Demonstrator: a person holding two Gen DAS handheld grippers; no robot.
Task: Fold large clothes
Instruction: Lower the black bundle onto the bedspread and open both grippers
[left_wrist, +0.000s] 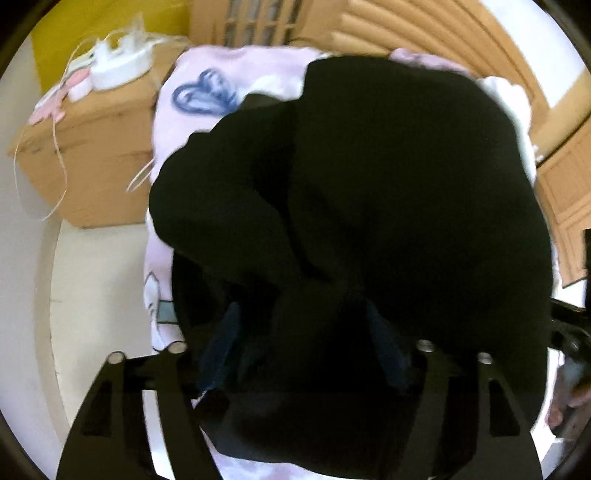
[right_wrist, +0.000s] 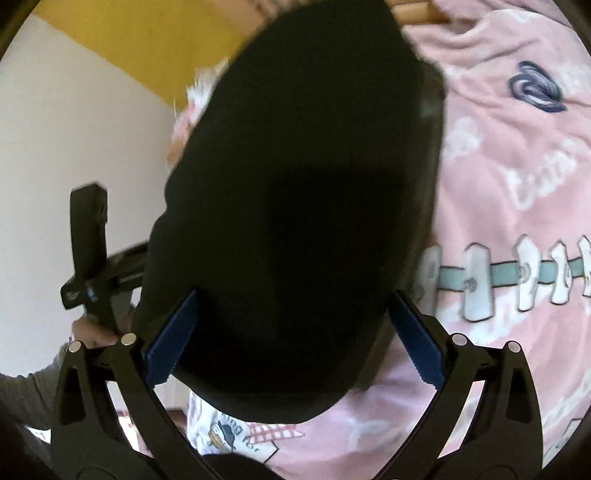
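A large black garment (left_wrist: 362, 192) lies bunched on a pink printed blanket (left_wrist: 192, 92). In the left wrist view its folds cover my left gripper (left_wrist: 301, 332); the blue pads (left_wrist: 218, 343) are half buried in cloth, so whether they pinch it is unclear. In the right wrist view the black garment (right_wrist: 295, 221) fills the middle. My right gripper (right_wrist: 295, 332) is open, its blue pads (right_wrist: 173, 332) wide apart on either side of the cloth's near end. The left gripper's body (right_wrist: 90, 254) shows at the left edge there.
A wooden nightstand (left_wrist: 92, 147) with a white object (left_wrist: 118, 62) and loose cords stands left of the bed. A slatted wooden headboard (left_wrist: 424, 33) is behind. The pink blanket (right_wrist: 517, 221) spreads to the right. White and yellow wall (right_wrist: 74, 129) is at left.
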